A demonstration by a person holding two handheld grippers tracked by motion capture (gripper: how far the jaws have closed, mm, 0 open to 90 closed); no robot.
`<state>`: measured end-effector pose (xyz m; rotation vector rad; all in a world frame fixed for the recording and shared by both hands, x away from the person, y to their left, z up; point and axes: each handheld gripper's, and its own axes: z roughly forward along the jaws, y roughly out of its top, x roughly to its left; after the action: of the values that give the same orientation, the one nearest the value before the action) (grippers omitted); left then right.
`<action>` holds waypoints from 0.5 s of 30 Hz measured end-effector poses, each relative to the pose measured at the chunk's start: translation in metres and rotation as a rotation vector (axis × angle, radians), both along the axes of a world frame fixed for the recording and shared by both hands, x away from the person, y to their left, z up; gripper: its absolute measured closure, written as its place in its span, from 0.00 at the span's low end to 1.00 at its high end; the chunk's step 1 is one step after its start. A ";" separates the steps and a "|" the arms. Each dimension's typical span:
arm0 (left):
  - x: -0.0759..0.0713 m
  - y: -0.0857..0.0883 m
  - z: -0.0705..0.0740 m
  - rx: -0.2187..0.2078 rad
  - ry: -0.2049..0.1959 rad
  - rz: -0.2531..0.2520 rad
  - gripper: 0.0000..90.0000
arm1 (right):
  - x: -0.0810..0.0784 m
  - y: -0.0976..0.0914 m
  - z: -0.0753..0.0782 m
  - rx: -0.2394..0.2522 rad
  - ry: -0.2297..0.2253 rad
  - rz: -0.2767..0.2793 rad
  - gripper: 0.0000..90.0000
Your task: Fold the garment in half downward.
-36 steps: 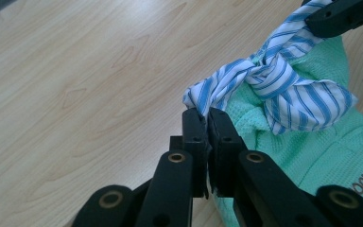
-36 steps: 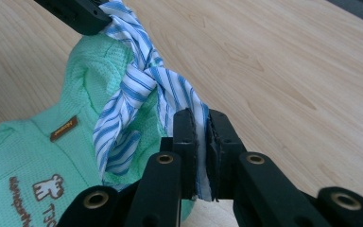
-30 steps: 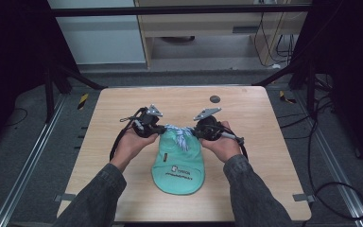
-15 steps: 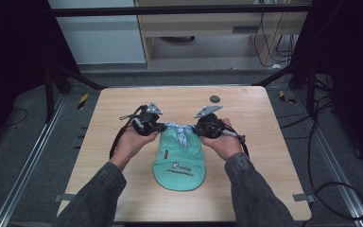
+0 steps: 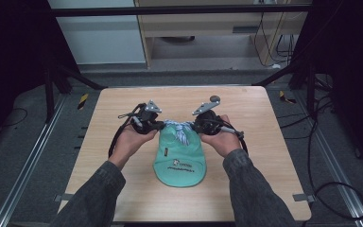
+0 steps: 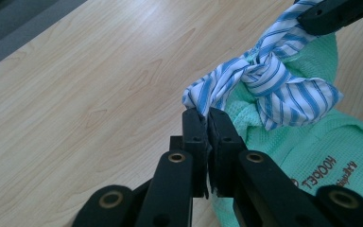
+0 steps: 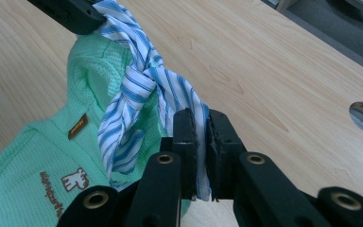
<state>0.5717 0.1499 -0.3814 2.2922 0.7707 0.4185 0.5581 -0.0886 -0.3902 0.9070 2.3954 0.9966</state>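
The person wears dark grey sleeves. Each tool, the left tool and the right tool, is black, with brass-ringed screw holes along both jaws, a grey three-cornered top plate and a trailing black cable.

Bib: green waffle-knit cloth; striped ties: smooth woven cotton, probably; table: matt wood-grain laminate.
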 end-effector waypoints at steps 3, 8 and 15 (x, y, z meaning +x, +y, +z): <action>0.000 0.001 0.000 0.002 0.001 -0.001 0.96 | 0.002 0.002 0.001 -0.005 -0.005 0.004 0.92; 0.001 0.002 0.001 0.001 -0.002 0.004 0.96 | 0.004 0.003 0.001 -0.005 -0.006 0.004 0.92; 0.004 0.001 0.008 -0.001 -0.019 0.008 0.96 | 0.012 0.004 0.007 -0.006 -0.017 -0.006 0.92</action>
<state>0.5761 0.1512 -0.3734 2.2823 0.7705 0.4427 0.5697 -0.0850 -0.3827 0.8998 2.3790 0.9898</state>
